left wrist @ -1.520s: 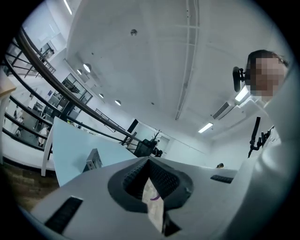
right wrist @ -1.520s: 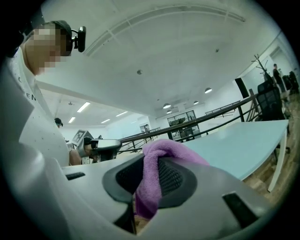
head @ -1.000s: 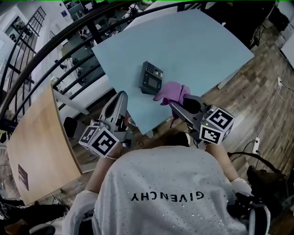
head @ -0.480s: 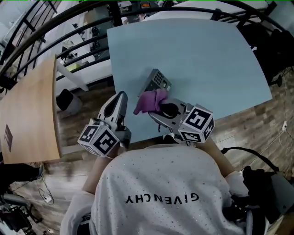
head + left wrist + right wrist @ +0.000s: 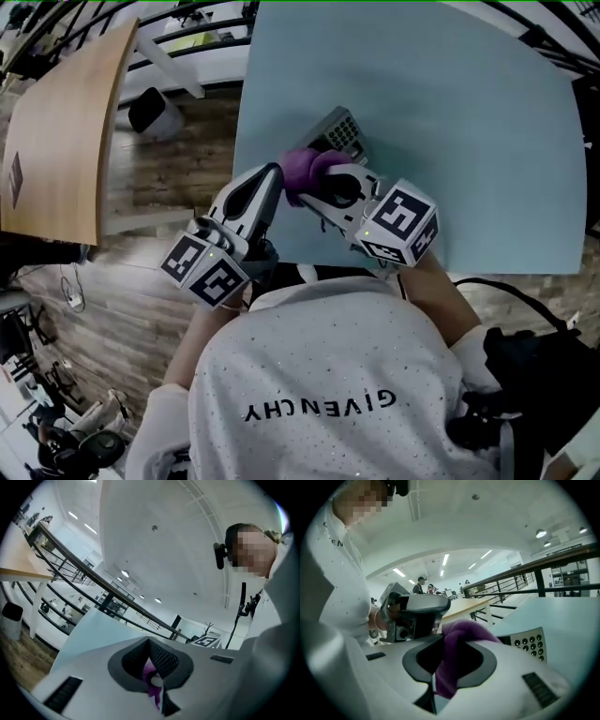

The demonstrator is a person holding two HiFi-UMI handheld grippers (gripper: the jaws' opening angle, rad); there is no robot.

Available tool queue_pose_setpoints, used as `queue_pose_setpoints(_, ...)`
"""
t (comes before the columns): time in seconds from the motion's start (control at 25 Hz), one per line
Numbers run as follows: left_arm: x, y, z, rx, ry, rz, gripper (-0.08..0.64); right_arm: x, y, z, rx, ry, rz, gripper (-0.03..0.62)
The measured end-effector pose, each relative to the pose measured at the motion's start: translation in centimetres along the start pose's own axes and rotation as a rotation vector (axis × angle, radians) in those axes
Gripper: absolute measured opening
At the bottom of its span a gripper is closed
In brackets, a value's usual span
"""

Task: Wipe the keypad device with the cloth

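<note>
**The pale blue table in front of me**

In my head view the table (image 5: 450, 112) fills the upper centre and right of the frame. Its top is flat, matte and light blue, with a straight left edge and a near edge running across the middle. One thing lies directly on it – the keypad device (image 5: 339, 133). It sits in the table's lower-left part, close to the left edge and turned on a diagonal. Its grey button grid shows, but its lower end is covered. My right gripper view shows those buttons (image 5: 529, 644) at right centre, flat on the blue surface (image 5: 567, 616).
</note>
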State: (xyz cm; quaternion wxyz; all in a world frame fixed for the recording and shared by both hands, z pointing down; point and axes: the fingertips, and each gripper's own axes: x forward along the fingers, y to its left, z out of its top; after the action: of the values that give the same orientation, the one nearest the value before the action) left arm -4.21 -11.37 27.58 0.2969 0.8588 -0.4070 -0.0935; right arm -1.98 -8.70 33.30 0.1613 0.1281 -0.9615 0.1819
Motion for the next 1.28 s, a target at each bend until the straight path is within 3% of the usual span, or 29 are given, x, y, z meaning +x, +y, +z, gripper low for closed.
queue_pose_setpoints(0.36,-0.1,4.5,-2.8,-0.074,0.015,0.185,0.0,1.3,-4.3,0.4,-0.021,-0.088,0.07,0.069)
queue_pose_setpoints(0.68,-1.2,6.1,-3.3,-0.077,0.024,0.271,0.0,-1.1,-8.8,0.7,0.046,-0.153,-0.019,0.069)
queue_pose_setpoints(1.08,-2.0,7.7,-4.5,-0.094,0.019,0.352,0.0,-3.5,-14.5,0.2,0.049,-0.192,-0.18,0.071)
queue_pose_setpoints(1.28,-2.7,8.5,-4.4,-0.116,0.013,0.415,0.0,-4.3,-15.8,0.4,0.076,-0.215,-0.21,0.07)
